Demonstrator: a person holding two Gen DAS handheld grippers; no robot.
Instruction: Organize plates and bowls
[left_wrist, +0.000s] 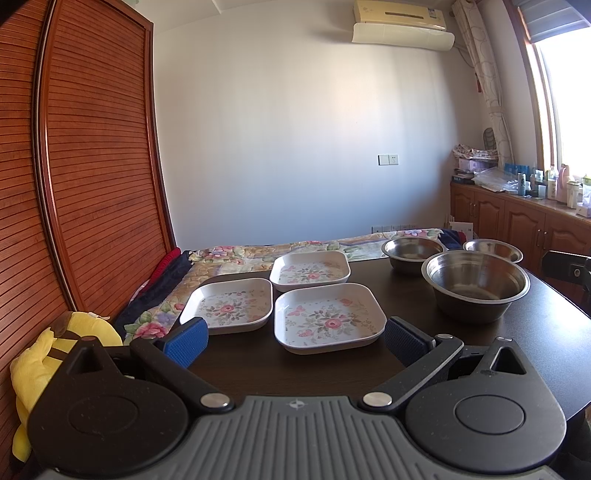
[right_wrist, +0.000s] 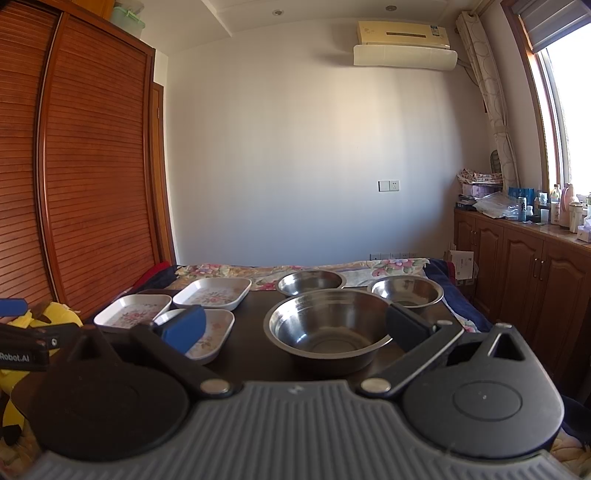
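Observation:
Three square floral plates lie on the dark table (left_wrist: 369, 373): a near one (left_wrist: 328, 318), a left one (left_wrist: 228, 303) and a far one (left_wrist: 310, 271). Three steel bowls stand to the right: a large one (left_wrist: 477, 283) and two smaller ones (left_wrist: 413, 252) (left_wrist: 493, 250) behind it. My left gripper (left_wrist: 295, 341) is open and empty, just short of the near plate. My right gripper (right_wrist: 295, 328) is open and empty, its fingers on either side of the large bowl (right_wrist: 328, 328). The plates (right_wrist: 216, 292) show at its left.
A bed with a floral quilt (left_wrist: 258, 253) lies behind the table. A yellow plush toy (left_wrist: 55, 350) sits at the left by the wooden wardrobe (left_wrist: 92, 166). Wooden cabinets with bottles (left_wrist: 535, 206) stand at the right under the window.

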